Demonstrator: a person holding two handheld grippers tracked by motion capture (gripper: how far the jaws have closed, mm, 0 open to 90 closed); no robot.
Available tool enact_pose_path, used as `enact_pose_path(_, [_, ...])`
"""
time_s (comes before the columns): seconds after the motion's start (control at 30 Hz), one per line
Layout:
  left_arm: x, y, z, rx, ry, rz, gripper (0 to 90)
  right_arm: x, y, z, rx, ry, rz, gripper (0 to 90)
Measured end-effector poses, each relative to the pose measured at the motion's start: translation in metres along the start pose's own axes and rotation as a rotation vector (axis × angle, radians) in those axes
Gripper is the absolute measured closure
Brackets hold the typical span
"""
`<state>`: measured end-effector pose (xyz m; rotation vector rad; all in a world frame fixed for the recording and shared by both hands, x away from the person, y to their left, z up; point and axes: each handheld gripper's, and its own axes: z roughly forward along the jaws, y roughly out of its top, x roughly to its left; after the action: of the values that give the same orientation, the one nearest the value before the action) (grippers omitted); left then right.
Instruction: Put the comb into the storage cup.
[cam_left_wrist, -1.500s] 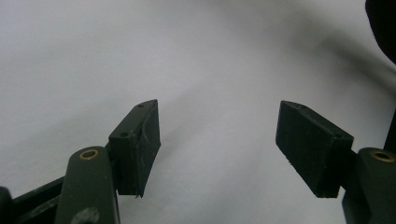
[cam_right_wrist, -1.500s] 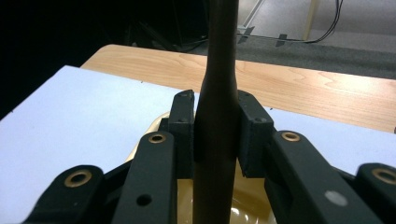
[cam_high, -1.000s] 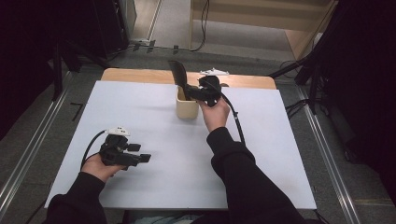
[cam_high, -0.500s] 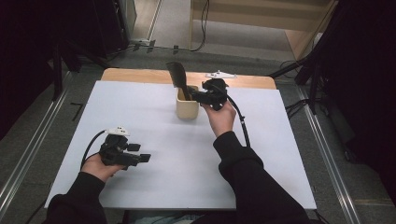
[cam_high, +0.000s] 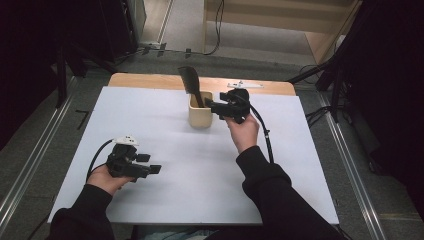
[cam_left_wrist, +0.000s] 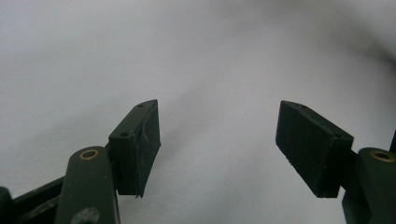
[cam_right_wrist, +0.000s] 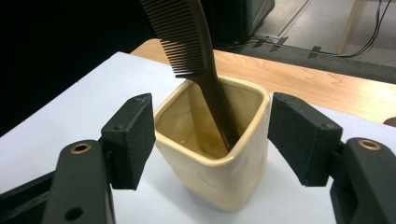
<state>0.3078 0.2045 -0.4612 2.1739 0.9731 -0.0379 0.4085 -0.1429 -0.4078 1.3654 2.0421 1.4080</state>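
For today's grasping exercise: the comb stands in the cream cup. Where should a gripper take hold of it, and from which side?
Grip the comb on its narrow stem just above the cup rim, coming from above. It leans handle-down inside the cup, so only the toothed upper part is free.

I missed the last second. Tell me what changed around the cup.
The right tongs drew back from the cream cup toward the person, jaws just opening, clear of it. The comb stays standing in the cup; the left tongs stayed put, open.
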Motion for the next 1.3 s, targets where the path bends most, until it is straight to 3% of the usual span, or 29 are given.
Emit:
enact_pose_path(0.53, [0.0,0.0,0.0,0.007,0.003,0.004,31.4,-0.001,-0.016,-0.016,0.009,0.023,-0.048,28.5])
enact_pose_path(0.9, [-0.001,0.0,0.0,0.007,0.004,0.004,31.3,-0.004,-0.029,-0.029,0.008,0.064,-0.024,26.1])
enact_pose_path(1.3, [-0.001,-0.001,0.001,0.009,0.007,0.006,31.4,-0.004,-0.046,-0.048,0.02,0.078,-0.055,25.7])
